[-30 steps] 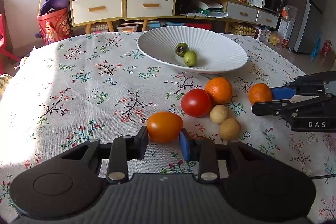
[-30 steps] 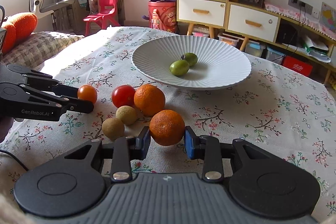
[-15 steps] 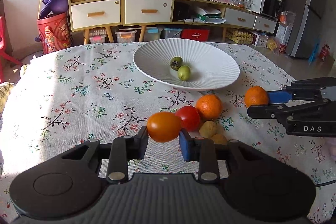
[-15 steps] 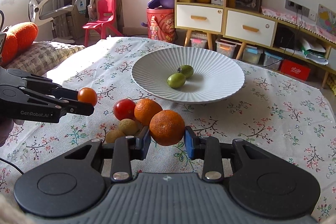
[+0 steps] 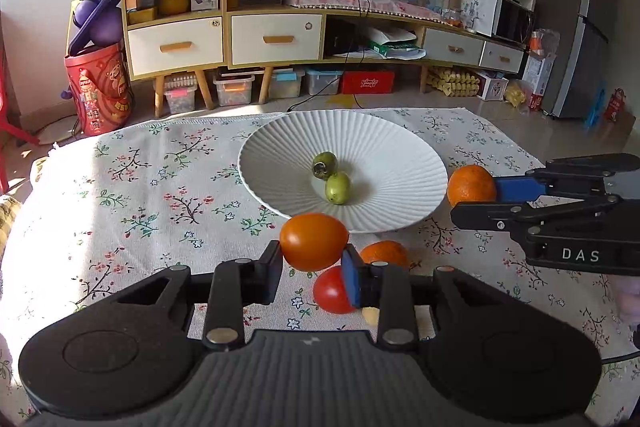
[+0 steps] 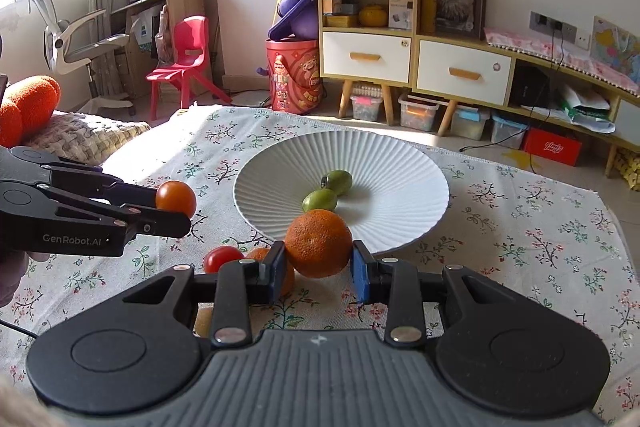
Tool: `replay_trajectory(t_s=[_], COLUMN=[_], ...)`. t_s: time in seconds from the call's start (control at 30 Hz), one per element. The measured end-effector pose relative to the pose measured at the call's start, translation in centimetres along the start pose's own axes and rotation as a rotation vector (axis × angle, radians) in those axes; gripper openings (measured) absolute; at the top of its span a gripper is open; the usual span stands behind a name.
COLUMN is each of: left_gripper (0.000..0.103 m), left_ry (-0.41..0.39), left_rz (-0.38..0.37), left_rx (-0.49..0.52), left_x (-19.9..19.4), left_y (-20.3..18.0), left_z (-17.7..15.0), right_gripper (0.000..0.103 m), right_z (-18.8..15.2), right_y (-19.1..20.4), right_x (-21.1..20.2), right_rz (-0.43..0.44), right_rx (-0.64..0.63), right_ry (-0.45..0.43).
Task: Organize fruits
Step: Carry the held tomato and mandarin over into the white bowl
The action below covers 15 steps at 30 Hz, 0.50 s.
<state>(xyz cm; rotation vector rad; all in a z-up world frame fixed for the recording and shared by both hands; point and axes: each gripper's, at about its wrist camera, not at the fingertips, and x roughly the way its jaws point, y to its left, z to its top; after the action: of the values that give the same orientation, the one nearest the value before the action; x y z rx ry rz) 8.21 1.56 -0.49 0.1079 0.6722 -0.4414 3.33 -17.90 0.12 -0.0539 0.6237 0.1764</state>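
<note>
i count two small green fruits (image 5: 332, 174) already lying in the white plate (image 5: 400, 195), touching each other near its middle — that much looks done. my left hand-held gripper (image 5: 312, 263) is closed on an orange tomato (image 5: 313, 241), held clear above the table (image 5: 140, 195) just short of the plate's near rim, and my right hand-held gripper (image 6: 318, 269) is clamped on a mandarin (image 6: 319, 242), also lifted and close to the rim. so two more are in transit, not yet set down. left on the cloth below are a red tomato (image 5: 331, 291) and another mandarin (image 5: 384, 254), side by side, plus a pale yellowish thing mostly hidden behind the fingers — possibly more small fruit, i can't tell. by my reckoning the job is roughly at its midpoint.
</note>
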Motion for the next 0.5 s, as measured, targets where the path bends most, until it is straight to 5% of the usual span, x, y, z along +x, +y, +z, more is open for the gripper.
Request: replay_trajectory(t_s=[0.5], left_gripper=[0.016], left_ry=[0.022], left_rz=[0.039], left_rx=[0.026], left_x=[4.3], left_y=[-0.7], left_z=[3.4], right_gripper=[0.031], right_z=[2.1], right_y=[-2.0], right_x=[3.0], right_rz=[-0.059], right_rx=[0.040], right_ry=[0.021])
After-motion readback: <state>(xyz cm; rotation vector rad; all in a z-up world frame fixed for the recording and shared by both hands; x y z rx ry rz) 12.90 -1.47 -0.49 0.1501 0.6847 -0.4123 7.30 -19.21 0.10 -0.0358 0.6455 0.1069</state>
